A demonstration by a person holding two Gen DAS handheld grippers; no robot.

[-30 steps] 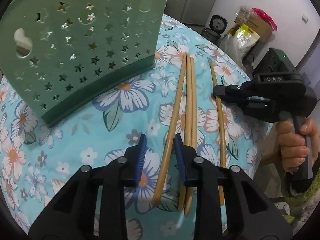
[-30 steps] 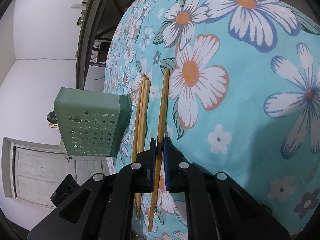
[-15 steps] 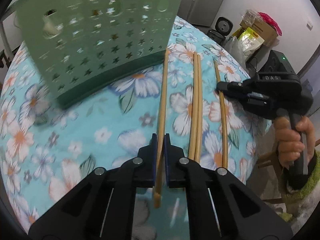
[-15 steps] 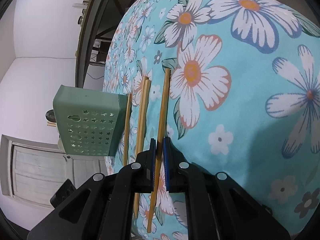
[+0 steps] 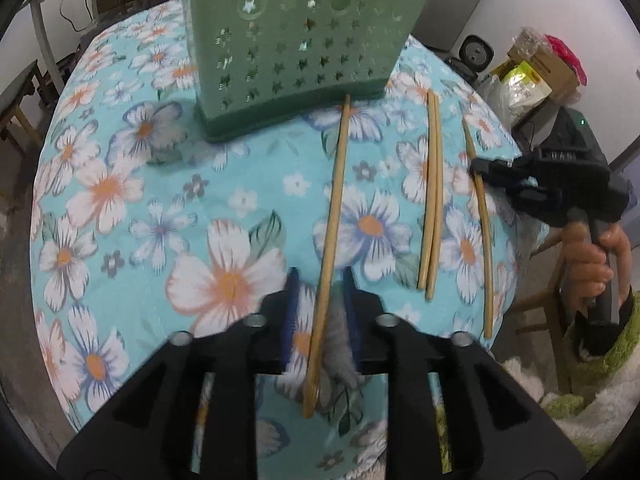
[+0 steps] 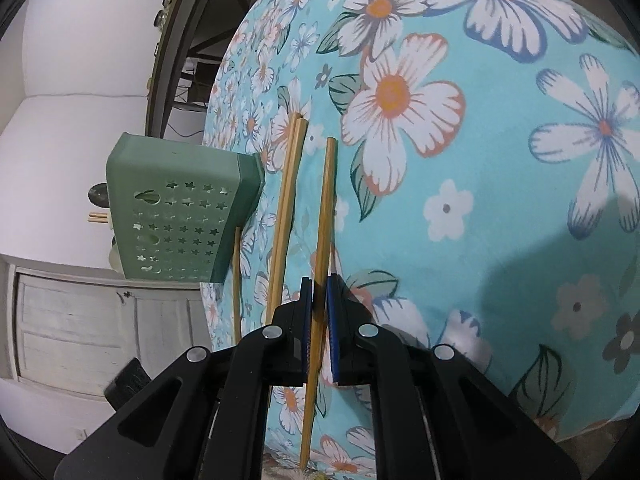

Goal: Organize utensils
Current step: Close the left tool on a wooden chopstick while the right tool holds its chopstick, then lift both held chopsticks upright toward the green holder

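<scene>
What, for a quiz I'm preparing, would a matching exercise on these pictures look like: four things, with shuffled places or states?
Things:
1. left gripper
2. right gripper
3. green holder
4. chopstick pair

States:
A. lying side by side on the tablecloth
B. shut on the rightmost chopstick
C. open, with the leftmost chopstick between its jaws
D. standing upright, pierced with star holes

Pairs: 1-C, 2-B, 3-D, 4-A

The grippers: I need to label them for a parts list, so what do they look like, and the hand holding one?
Left gripper and right gripper have matte black angular arms with silver round bolts and ribbed blue pads. From the left wrist view, the right unit's black body carries raised lettering and a small green light; a bare hand grips its handle above a green fuzzy cuff.
</scene>
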